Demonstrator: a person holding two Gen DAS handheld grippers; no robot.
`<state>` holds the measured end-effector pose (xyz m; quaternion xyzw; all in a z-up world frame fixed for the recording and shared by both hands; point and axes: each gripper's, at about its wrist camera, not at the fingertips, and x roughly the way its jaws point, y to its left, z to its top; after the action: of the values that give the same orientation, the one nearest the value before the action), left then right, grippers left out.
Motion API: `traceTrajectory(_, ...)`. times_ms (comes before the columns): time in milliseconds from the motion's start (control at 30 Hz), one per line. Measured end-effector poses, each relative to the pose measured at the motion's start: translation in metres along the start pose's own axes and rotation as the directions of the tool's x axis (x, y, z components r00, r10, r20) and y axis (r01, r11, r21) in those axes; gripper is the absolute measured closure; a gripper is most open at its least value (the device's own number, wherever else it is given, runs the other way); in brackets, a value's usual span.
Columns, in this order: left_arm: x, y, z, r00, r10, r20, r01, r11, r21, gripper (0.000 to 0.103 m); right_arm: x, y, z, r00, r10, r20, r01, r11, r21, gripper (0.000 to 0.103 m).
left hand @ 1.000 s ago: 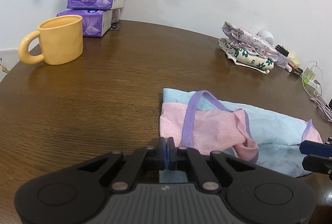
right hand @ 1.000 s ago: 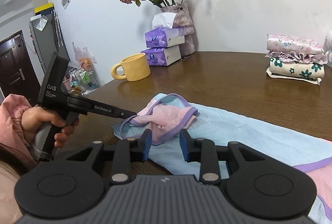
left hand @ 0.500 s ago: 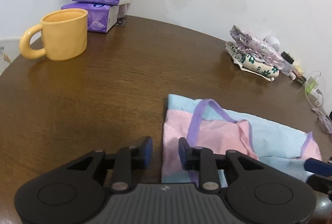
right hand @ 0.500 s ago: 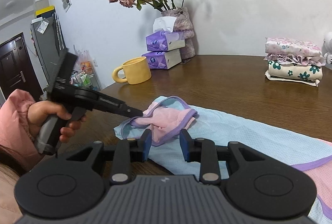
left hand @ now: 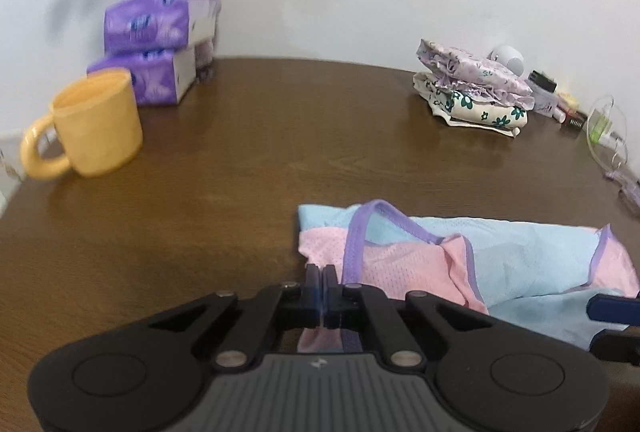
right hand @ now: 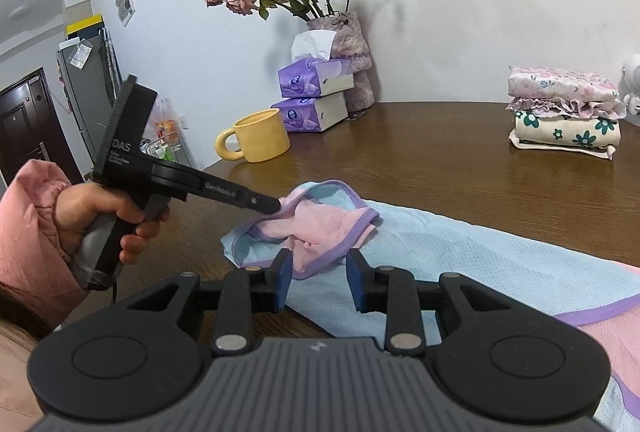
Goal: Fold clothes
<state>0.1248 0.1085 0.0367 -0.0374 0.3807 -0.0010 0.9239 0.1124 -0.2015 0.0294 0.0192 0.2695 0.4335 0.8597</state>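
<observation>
A light-blue and pink mesh garment (left hand: pixel 520 252) with purple trim lies spread on the brown table (left hand: pixel 240 172). My left gripper (left hand: pixel 321 272) is shut on the pink corner of its folded-over part. In the right wrist view that left gripper (right hand: pixel 276 203), held by a hand in a pink sleeve, lifts the pink fold (right hand: pixel 320 228) a little off the blue layer (right hand: pixel 440 264). My right gripper (right hand: pixel 319 272) stands open low over the garment. The purple hem of the fold lies between its fingers (right hand: pixel 282 272), and the pads do not press on it.
A yellow mug (left hand: pixel 96 128) and two stacked purple tissue packs (left hand: pixel 148 44) stand at the back left, by a vase of dried roses (right hand: pixel 352 60). A stack of folded floral clothes (left hand: pixel 472 92) sits at the back right. Cables and small items (left hand: pixel 608 136) lie near the right edge.
My left gripper opened beside the pink edge, then shut on it again and rose slightly, lifting the fold. The right gripper has stayed where it was, still open.
</observation>
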Motion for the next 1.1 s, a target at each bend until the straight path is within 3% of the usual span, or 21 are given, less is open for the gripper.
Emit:
traceTrajectory(233,-0.013,-0.033,0.005,0.995,0.084,0.052,-0.093,0.976,0.196,0.103,-0.005,0.000,-0.001,1.000,-0.002,0.010,0.002,1.000,-0.007,0.073)
traceTrajectory(533,-0.025,-0.100,0.012,0.989,0.115,0.091,-0.144,0.883,0.448,0.103,-0.017,-0.010,-0.003,0.999,-0.031,0.022,0.031,1.000,0.000,0.073)
traceTrajectory(833,-0.025,-0.167,0.005,0.992,0.088,0.087,-0.122,0.801,0.585,0.103,-0.033,-0.032,-0.006,0.996,-0.078,0.034,0.076,0.996,0.041,0.073)
traceTrajectory(1100,0.002,-0.200,-0.006,0.998,0.057,0.019,-0.058,0.811,0.582,0.103,-0.049,-0.055,-0.006,0.990,-0.127,0.066,0.121,0.988,0.094,0.073)
